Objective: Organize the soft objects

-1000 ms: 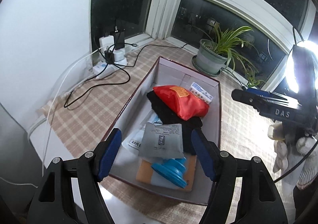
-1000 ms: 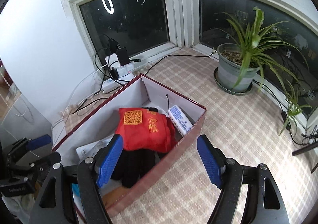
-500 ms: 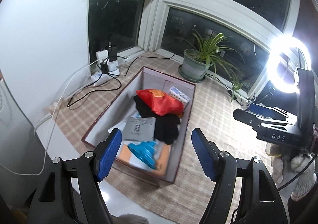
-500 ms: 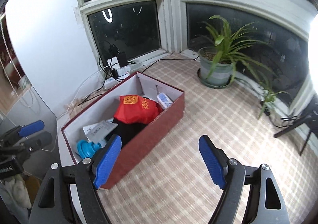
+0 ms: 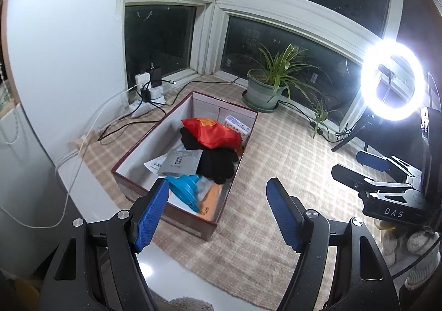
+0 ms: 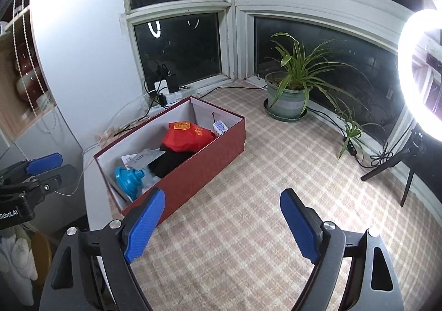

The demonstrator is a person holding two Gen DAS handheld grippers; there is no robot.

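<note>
A dark red box (image 5: 221, 211) (image 6: 210, 162) stands on the checked mat. Inside lie a red cloth bag (image 5: 212, 133) (image 6: 187, 135), a black garment (image 5: 218, 163) (image 6: 172, 162), a grey pouch (image 5: 181, 163) (image 6: 143, 157), a blue plastic item (image 5: 183, 189) (image 6: 128, 178) and a small white pack (image 5: 237, 123) (image 6: 220, 127). My left gripper (image 5: 218, 214) is open and empty, above and short of the box's near end. My right gripper (image 6: 222, 225) is open and empty over the mat, right of the box.
A potted plant (image 5: 262, 90) (image 6: 287, 98) stands by the window. A power strip with chargers and cables (image 5: 149, 90) (image 6: 165, 93) lies at the back left. A ring light on a tripod (image 5: 392, 84) (image 6: 420, 76) stands at the right. A white surface (image 5: 91, 200) borders the mat.
Both grippers have pulled back and up from the box, which now looks smaller and farther. Both stay open and empty. The box's contents have not moved.
</note>
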